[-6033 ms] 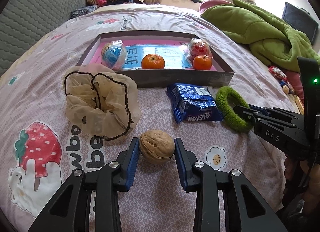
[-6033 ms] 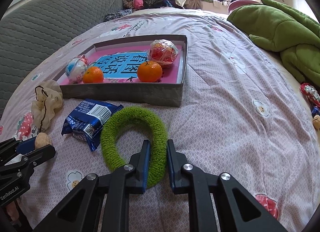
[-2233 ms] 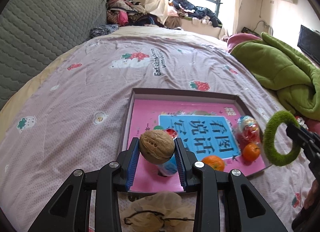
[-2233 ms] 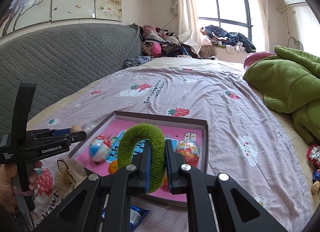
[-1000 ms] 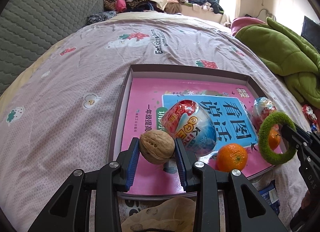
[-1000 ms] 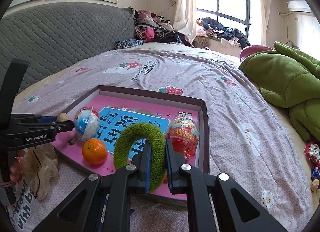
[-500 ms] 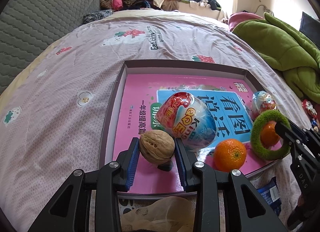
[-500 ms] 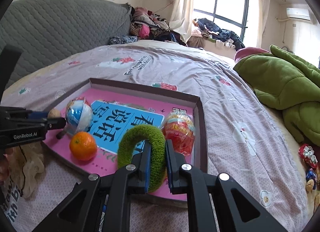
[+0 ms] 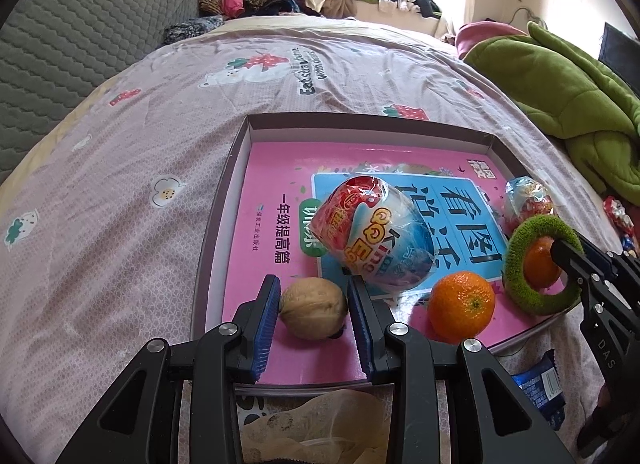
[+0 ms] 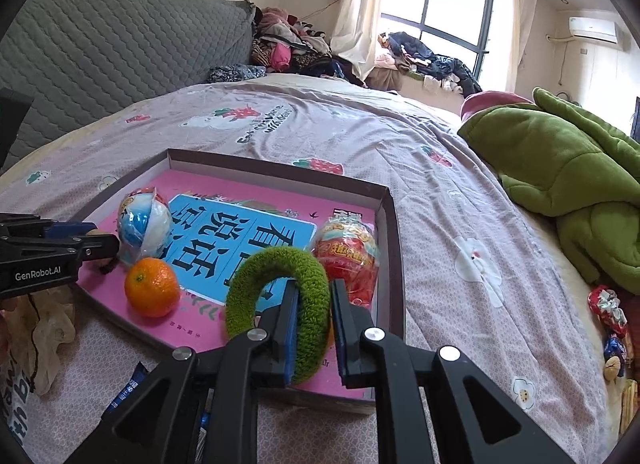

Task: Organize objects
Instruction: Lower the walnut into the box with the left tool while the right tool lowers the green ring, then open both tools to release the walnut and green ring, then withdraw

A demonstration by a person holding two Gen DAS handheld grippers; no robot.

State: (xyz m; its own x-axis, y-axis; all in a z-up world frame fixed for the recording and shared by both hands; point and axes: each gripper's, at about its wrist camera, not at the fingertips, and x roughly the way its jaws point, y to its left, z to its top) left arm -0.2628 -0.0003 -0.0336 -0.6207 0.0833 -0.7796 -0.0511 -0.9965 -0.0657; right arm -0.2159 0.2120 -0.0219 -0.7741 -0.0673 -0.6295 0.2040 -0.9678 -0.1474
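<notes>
Blue rubber pads line both tools. The left gripper [image 9: 313, 314] is partly closed on a walnut [image 9: 313, 314]: both pads touch the shell, and the nut sits low over the pink book cover [image 9: 272, 248] inside the near left corner of the shallow box [image 9: 216, 224]. Whether the walnut rests on the cover or hangs just above it cannot be told. Directly ahead of this gripper, to its right, lies a large wrapped toy egg [image 9: 374, 232]; the right fingertip is just beside it. Further right sits an orange [image 9: 461, 306].

The right gripper [image 10: 312, 324] has a green fuzzy ring [image 10: 280, 304] between its pads, standing on edge over the near right part of the box. Its jaws are opening: the left pad touches the ring, and a narrow gap shows at the right pad. Ahead of it and to the right lies a red wrapped toy egg [image 10: 352, 260], near the right wall of the box. A second orange [image 9: 540, 262] shows through the ring in the left wrist view.

Outside the box, near the tools, lie a beige mesh cloth [image 9: 316, 424] and a blue snack packet [image 9: 540, 388]. A green blanket [image 10: 560, 168] is well apart to the right.
</notes>
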